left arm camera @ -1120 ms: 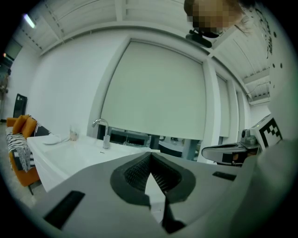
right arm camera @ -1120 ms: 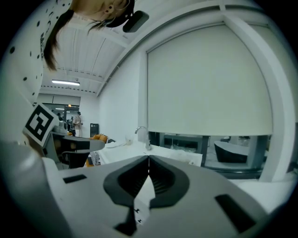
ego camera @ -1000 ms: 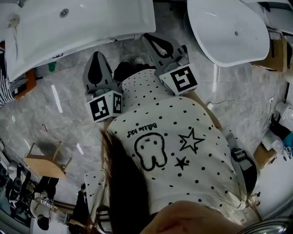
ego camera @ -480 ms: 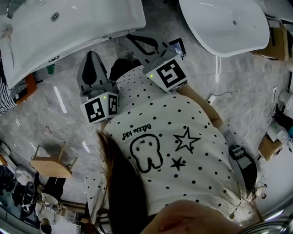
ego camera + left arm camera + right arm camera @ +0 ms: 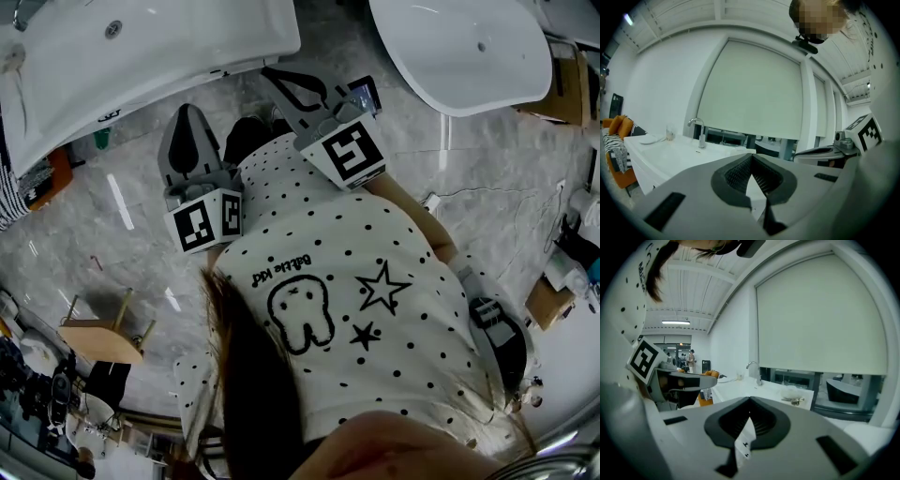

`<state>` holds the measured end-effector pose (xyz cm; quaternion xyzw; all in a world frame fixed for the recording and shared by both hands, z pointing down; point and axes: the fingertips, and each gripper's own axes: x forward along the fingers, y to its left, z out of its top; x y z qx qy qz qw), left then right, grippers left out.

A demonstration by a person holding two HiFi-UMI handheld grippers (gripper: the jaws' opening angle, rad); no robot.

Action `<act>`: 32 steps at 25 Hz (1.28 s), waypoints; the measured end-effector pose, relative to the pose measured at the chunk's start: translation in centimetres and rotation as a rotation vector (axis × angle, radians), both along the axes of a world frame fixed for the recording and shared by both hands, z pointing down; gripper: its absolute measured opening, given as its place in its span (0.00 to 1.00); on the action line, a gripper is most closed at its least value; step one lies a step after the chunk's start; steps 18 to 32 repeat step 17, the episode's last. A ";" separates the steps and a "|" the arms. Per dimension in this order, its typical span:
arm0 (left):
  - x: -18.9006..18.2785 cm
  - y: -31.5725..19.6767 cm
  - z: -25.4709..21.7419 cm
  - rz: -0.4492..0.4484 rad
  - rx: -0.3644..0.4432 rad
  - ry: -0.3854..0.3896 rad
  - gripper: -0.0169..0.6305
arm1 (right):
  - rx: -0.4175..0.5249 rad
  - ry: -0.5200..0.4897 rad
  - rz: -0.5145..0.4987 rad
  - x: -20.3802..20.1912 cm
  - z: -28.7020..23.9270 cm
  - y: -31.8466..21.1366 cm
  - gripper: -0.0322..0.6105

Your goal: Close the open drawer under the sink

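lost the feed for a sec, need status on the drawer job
Left claw shut, empty. Right claw shut, empty. Drawer not in view; sink just ahead of both claws. Nothing seen in the way.

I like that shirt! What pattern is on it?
The shirt is white with black dots, a tooth outline and two stars; the head view shows it best.
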<state>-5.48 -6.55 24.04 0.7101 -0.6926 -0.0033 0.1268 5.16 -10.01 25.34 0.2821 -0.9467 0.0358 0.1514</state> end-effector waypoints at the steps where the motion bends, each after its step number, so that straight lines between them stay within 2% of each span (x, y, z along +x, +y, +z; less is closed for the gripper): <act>1: 0.0 0.1 0.0 -0.003 0.001 0.001 0.03 | 0.001 0.001 -0.001 0.0 0.0 0.0 0.07; 32: 0.2 0.5 -0.2 -0.013 0.011 0.005 0.03 | 0.000 0.021 -0.028 -0.3 0.1 0.4 0.07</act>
